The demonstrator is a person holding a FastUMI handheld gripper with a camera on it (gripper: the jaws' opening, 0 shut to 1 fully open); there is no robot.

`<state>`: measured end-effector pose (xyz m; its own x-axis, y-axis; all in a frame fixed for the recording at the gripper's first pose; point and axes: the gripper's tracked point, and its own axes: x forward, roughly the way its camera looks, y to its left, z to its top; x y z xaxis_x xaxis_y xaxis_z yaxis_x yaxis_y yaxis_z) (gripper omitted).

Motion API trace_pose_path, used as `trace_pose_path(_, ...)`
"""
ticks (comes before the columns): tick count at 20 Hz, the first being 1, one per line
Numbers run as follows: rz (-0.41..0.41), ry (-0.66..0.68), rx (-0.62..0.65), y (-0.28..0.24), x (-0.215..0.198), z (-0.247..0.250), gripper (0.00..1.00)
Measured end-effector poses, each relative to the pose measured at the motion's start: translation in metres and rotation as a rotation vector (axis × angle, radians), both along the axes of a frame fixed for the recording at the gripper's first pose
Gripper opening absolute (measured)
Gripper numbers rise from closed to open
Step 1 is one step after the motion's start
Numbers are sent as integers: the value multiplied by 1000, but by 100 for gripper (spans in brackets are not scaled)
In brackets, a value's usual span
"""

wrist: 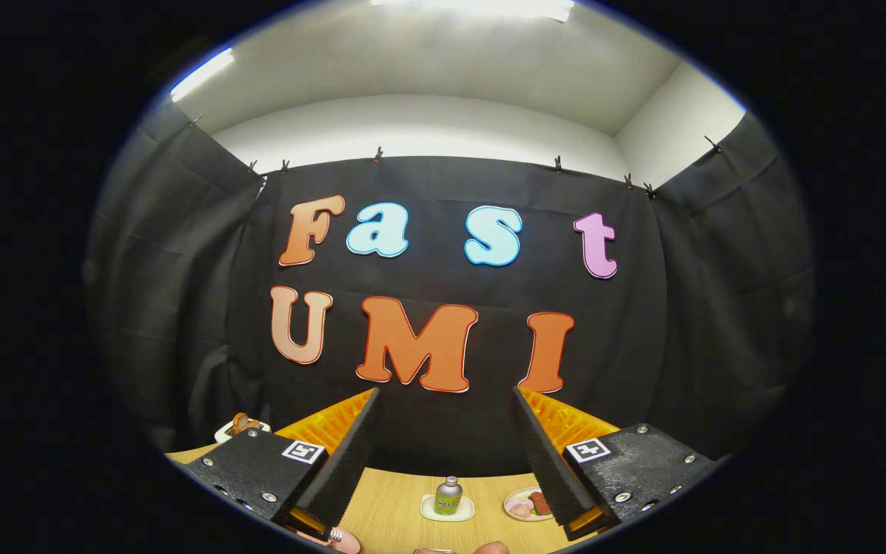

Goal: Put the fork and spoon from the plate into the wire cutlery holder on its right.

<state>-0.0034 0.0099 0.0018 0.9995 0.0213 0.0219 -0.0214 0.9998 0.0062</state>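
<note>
My gripper [444,392] is open, with nothing between its wide-spread fingers. It is held above the wooden table [397,508] and looks mostly at the booth's black wall. Under the left finger the edge of a pink plate [344,541] peeks out, with a small metal tip on it; I cannot tell which piece of cutlery that is. The rest of the plate is hidden by the finger.
Beyond the fingers a small green bottle [448,495] stands on a white coaster [447,511]. To its right lies a small plate of food [524,505], partly behind the right finger. A white object with a brown part [241,425] sits at the far left.
</note>
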Motion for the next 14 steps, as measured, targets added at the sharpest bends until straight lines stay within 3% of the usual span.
trace_pose_path(7,2,55,18,13,-1,-19,98)
trace_pose_path(14,85,179,40,55,-6,-59,98)
